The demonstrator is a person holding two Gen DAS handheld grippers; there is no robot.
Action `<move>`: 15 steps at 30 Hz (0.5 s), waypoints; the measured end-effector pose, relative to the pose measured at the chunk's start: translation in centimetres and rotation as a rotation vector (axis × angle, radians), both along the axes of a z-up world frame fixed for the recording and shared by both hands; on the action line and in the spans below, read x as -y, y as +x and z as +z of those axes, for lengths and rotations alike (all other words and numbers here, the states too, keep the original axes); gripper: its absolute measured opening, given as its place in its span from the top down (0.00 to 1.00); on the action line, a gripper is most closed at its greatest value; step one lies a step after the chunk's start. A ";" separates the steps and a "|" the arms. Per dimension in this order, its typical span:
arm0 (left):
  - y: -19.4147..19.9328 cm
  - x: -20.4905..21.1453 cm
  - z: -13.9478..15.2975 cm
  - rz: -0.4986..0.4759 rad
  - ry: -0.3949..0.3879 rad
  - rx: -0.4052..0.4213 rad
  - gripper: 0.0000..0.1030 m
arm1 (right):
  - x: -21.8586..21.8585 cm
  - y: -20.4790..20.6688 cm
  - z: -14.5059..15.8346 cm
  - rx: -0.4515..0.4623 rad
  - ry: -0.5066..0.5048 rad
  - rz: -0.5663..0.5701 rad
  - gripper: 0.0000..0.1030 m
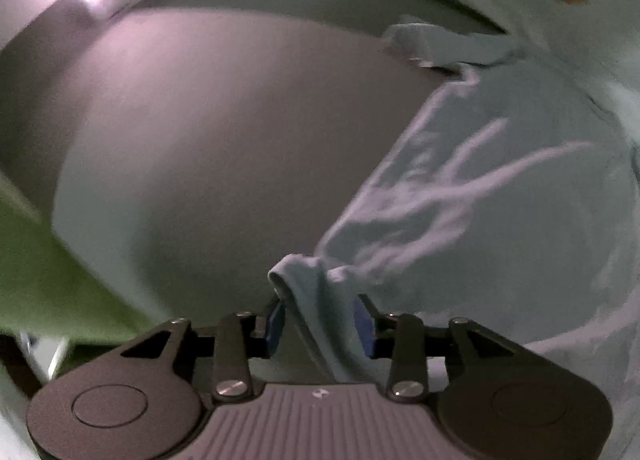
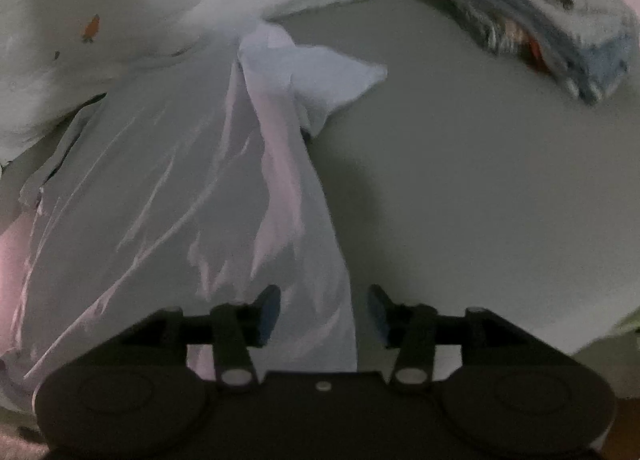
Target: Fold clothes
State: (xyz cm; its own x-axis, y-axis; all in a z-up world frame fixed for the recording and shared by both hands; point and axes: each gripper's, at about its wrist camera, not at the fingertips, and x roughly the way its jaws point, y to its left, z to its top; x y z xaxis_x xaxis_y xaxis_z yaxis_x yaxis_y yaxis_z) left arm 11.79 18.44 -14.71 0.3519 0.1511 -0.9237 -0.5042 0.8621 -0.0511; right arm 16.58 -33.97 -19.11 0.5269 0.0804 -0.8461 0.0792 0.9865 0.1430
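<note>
garment (image 1: 500, 188), pale, thin and limp, lies wrinkled on the grey table (image 1: 208, 132); left gripper (image 1: 320, 320) pinches a bunched corner, right gripper (image 2: 324, 310) gapes beside an edge; grab hems

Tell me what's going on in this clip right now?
A person is folding laundry with a hand-held gripper in each hand. The left hand-held gripper has a bunched edge of a pale garment between its pads. The right hand-held gripper stands open over another part of it, cloth lying between its fingers. A folded stack sits at the table's far corner.
</note>
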 end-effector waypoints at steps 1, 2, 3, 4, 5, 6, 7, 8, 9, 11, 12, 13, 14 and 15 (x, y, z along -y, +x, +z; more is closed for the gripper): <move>0.4 0.8 0.5 -0.039 0.027 0.015 0.54 | 0.1 0.8 0.2 0.029 -0.006 -0.006 0.46; 0.6 1.6 1.2 -0.070 0.053 0.037 0.46 | 0.2 2.4 0.1 0.054 -0.006 -0.013 0.44; 1.0 2.2 1.7 -0.093 0.075 0.062 0.41 | 0.6 3.5 0.0 0.076 -0.002 -0.020 0.41; 1.3 2.7 2.2 -0.106 0.091 0.083 0.32 | 1.1 4.4 0.1 0.101 0.004 -0.032 0.39; 1.5 3.0 2.6 -0.107 0.100 0.099 0.31 | 1.6 5.3 -0.1 0.121 0.007 -0.048 0.35; 1.7 3.3 3.0 -0.108 0.108 0.115 0.31 | 2.1 6.3 -0.4 0.140 0.014 -0.065 0.34; 2.0 3.6 3.3 -0.103 0.117 0.127 0.31 | 2.8 7.5 -0.6 0.156 0.027 -0.082 0.34; 2.3 3.8 3.6 -0.092 0.126 0.133 0.31 | 3.4 8.7 -0.9 0.171 0.044 -0.099 0.34; 2.6 4.1 3.9 -0.079 0.138 0.140 0.31 | 4.0 10.0 -1.2 0.183 0.071 -0.117 0.34; 3.1 4.6 4.5 -0.039 0.170 0.147 0.27 | 5.3 12.9 -1.9 0.216 0.115 -0.147 0.34; 3.4 4.9 4.8 -0.013 0.189 0.148 0.24 | 5.8 14.4 -2.4 0.237 0.115 -0.147 0.34; 3.7 5.1 5.0 0.022 0.209 0.150 0.21 | 6.1 16.1 -2.9 0.264 0.096 -0.137 0.34; 3.9 5.4 5.3 0.058 0.223 0.156 0.21 | 6.1 17.3 -3.3 0.281 0.059 -0.123 0.34; 4.0 5.6 5.5 0.084 0.226 0.160 0.20 | 5.9 18.6 -3.7 0.293 0.017 -0.096 0.34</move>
State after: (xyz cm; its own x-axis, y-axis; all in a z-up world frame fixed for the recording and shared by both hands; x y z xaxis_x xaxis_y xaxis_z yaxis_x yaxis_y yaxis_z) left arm 15.83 12.80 -9.26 0.4678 0.3818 -0.7971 -0.5753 0.8162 0.0533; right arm 35.21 -39.90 -22.82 0.7543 0.0316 -0.6558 0.1248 0.9737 0.1905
